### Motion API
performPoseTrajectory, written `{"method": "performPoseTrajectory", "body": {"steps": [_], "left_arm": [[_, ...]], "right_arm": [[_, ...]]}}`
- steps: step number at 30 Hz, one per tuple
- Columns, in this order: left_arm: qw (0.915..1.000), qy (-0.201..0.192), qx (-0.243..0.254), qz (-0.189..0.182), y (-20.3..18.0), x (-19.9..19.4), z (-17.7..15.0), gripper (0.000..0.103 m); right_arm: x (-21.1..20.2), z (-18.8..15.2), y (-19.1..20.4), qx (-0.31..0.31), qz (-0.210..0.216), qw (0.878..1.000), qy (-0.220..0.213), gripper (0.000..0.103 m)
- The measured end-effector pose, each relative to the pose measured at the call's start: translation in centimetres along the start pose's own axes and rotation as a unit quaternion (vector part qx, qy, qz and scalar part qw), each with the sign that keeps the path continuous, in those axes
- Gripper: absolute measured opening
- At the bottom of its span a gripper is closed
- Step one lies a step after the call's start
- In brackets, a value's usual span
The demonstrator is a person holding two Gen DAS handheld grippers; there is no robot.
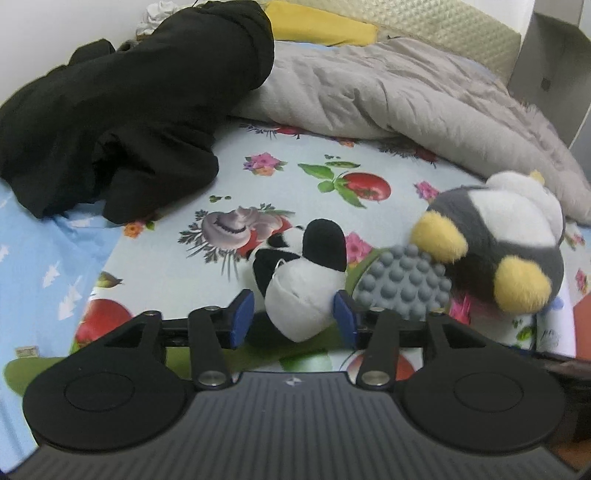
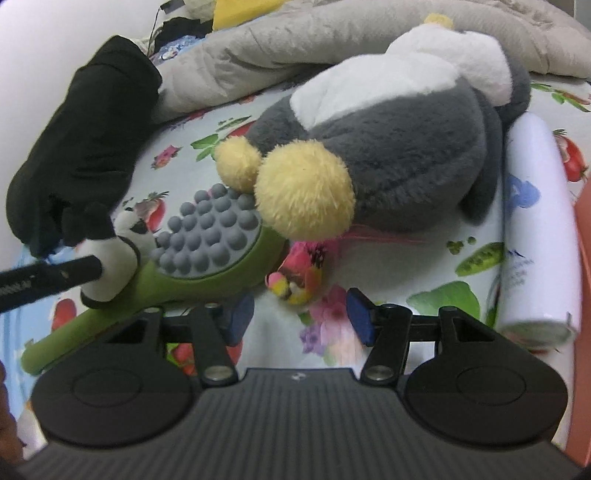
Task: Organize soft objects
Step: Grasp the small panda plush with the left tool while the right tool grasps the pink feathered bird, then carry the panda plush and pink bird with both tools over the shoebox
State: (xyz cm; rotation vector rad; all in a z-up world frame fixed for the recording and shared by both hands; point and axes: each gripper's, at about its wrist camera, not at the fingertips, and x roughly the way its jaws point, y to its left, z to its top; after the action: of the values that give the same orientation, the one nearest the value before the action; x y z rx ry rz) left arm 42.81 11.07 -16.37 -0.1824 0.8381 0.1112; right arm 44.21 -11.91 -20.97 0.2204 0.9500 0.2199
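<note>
Two tongs hang over the bed, both with jaws apart. My left gripper (image 1: 291, 317) straddles the small panda plush (image 1: 299, 284) without pressing; I should settle lower and close on its white body. My right gripper (image 2: 299, 317) is empty, near the pink toy (image 2: 299, 273), below the grey penguin plush (image 2: 388, 147).

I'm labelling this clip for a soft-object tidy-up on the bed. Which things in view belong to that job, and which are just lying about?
Belongs to the job:
- panda plush, between the open left gripper pads
- grey penguin plush
- small pink bird toy, ahead of the open right gripper
- black garment
- beige quilt

Lying about:
- green massage paddle
- white bottle
- yellow pillow
</note>
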Motion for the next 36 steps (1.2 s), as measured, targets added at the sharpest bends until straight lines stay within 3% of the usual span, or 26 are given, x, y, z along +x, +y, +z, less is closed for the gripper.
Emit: {"method": "performPoseTrajectory", "body": {"steps": [4,10,13,19,36], "left_arm": [[0.9999,-0.001,0.012,-0.003,-0.7,0.9,0.2,0.058],[0.9998,0.006,0.013,-0.017,-1.2,1.6,0.0,0.057],[0.9997,0.002,0.012,-0.021,-1.3,1.6,-0.2,0.048],[0.9996,-0.001,-0.002,-0.028,-1.0,1.1,-0.3,0.040],[0.9988,0.002,-0.022,-0.044,-1.5,-5.9,-3.9,0.038]], "right_arm": [[1.3,0.5,0.2,0.000,0.001,1.000,0.006,0.056],[1.8,0.5,0.5,-0.011,-0.005,1.000,0.005,0.036],[1.8,0.5,0.4,-0.012,-0.004,1.000,0.006,0.036],[1.3,0.3,0.3,-0.016,-0.006,1.000,0.009,0.035],[-5.3,-3.6,-0.3,-0.028,0.000,1.000,0.014,0.035]]}}
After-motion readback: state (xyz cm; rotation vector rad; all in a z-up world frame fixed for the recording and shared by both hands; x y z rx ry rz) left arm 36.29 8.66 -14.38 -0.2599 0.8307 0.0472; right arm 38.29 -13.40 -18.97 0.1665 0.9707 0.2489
